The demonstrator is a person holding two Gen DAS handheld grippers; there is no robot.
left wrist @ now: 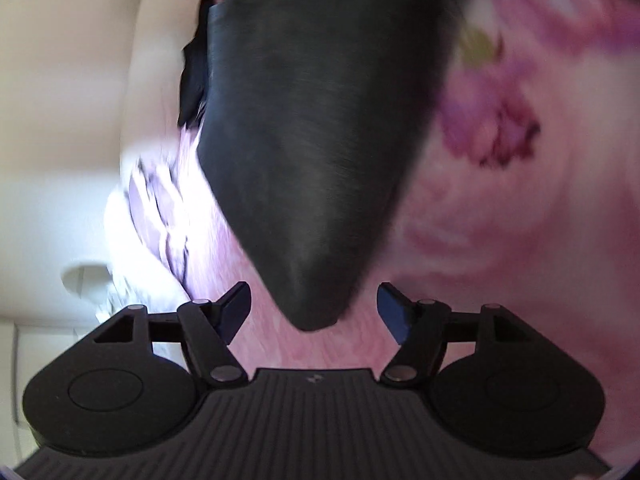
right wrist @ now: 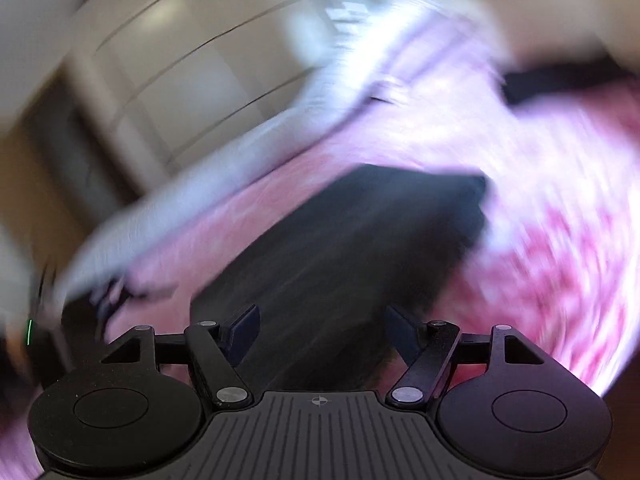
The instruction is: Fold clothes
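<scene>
A dark grey garment (left wrist: 312,128) lies flat on a pink flowered bedspread (left wrist: 500,208). In the left wrist view it narrows to a corner that ends between the fingers of my left gripper (left wrist: 315,314), which stands open with neither pad pressing the cloth. The right wrist view is badly blurred. There the same dark garment (right wrist: 340,256) runs as a long band from the middle of the picture down between the fingers of my right gripper (right wrist: 320,334). That gripper is also open, and nothing is pinched in it.
A purple-patterned pillow (left wrist: 160,204) lies at the bed's left edge, with a cream wall (left wrist: 68,100) beyond. More dark cloth (left wrist: 194,68) sits by the garment's far side. The right wrist view shows pale cabinet doors (right wrist: 172,60), a white bed edge (right wrist: 224,176) and another dark piece (right wrist: 560,80).
</scene>
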